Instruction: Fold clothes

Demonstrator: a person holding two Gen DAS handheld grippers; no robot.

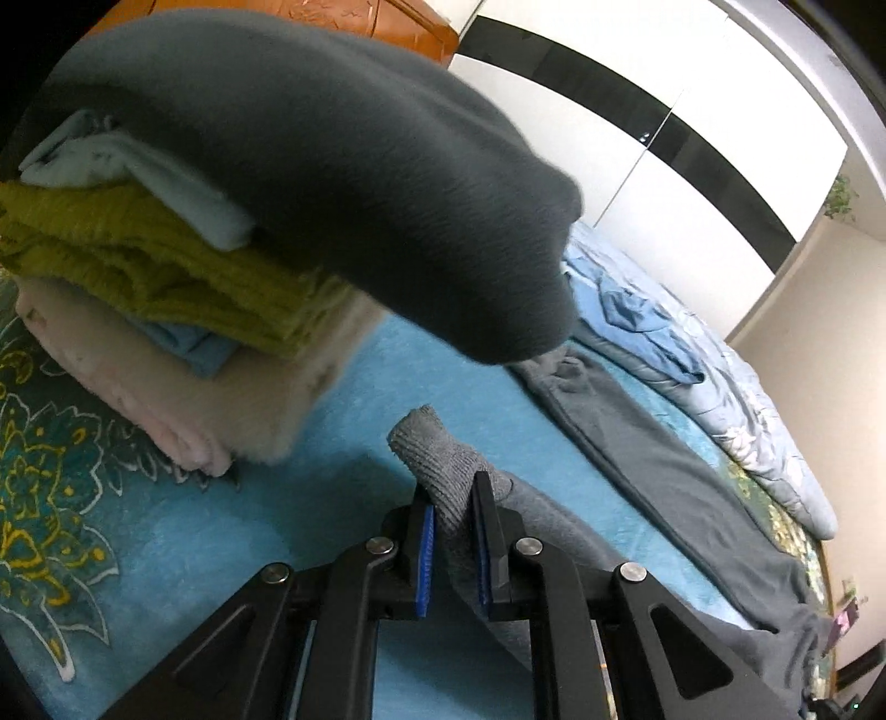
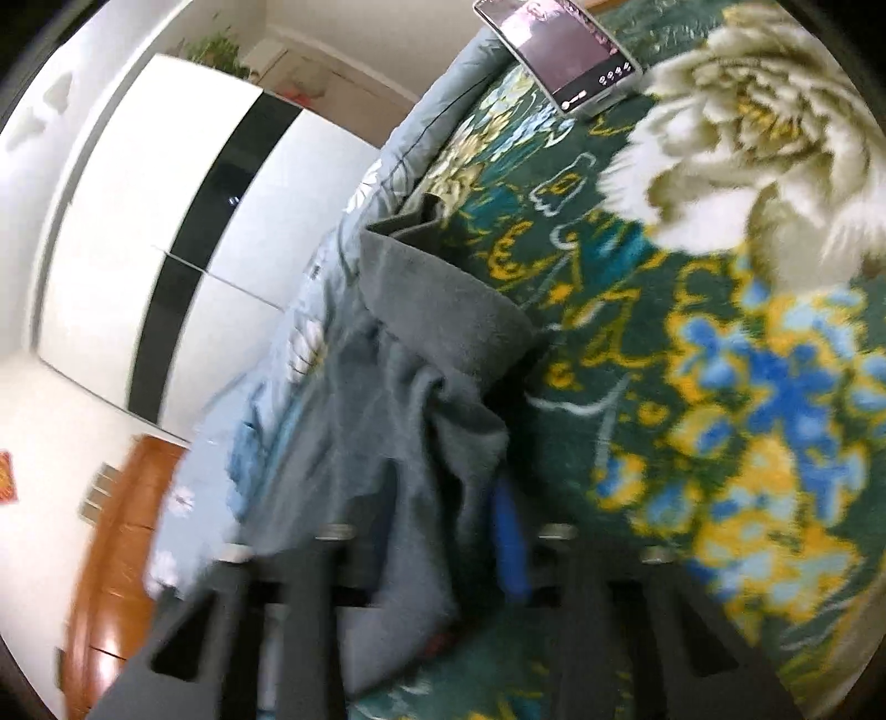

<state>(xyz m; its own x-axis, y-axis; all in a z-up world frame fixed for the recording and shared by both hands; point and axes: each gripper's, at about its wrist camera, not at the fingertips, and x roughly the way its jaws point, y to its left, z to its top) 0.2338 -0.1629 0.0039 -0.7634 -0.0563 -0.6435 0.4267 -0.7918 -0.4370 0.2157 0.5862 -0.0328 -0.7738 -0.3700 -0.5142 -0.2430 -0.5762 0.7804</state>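
Note:
My left gripper is shut on the ribbed cuff of a grey garment, held just above the blue bedspread. The garment runs off to the right across the bed. A folded dark grey piece hangs over a stack of folded clothes: pale blue, olive green, blue and cream. In the blurred right wrist view my right gripper is shut on the grey garment's fabric, which bunches between the fingers above a dark green floral blanket.
A crumpled light blue quilt lies along the far side of the bed. A white and black wardrobe stands behind it. A phone or tablet lies on the floral blanket. A wooden headboard is at the left.

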